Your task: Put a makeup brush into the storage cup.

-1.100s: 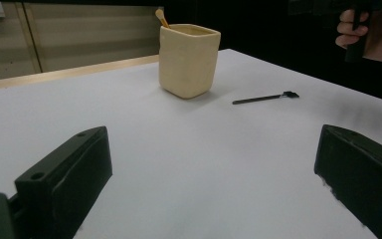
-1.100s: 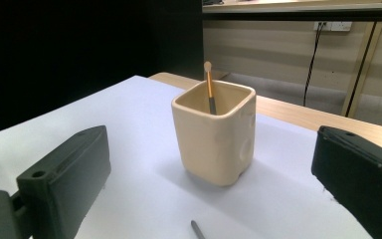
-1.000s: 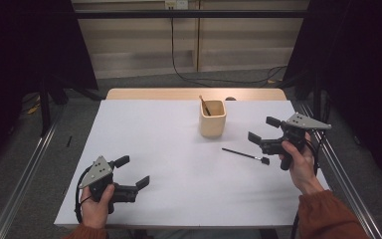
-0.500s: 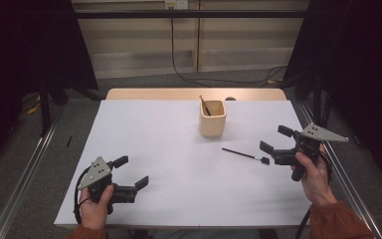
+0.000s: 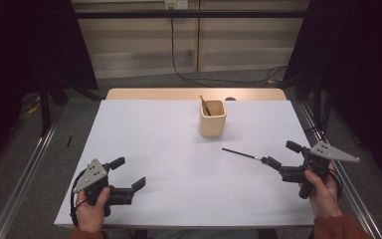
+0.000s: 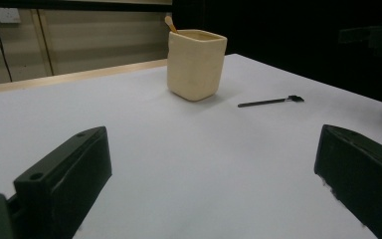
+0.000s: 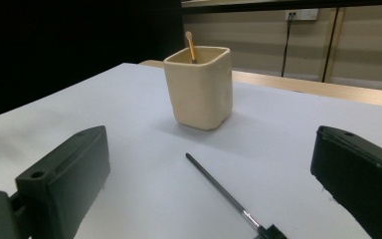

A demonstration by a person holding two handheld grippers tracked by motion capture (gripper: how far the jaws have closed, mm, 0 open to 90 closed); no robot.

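though near, brush [image 5: 242, 154] outside right tool [image 5: 282, 158]

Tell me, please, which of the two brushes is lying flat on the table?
The black brush, beside the right gripper; the tan-handled one stands in the cup.

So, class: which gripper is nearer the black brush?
Right. The right gripper sits open at the brush's head; the left gripper is far across the table.
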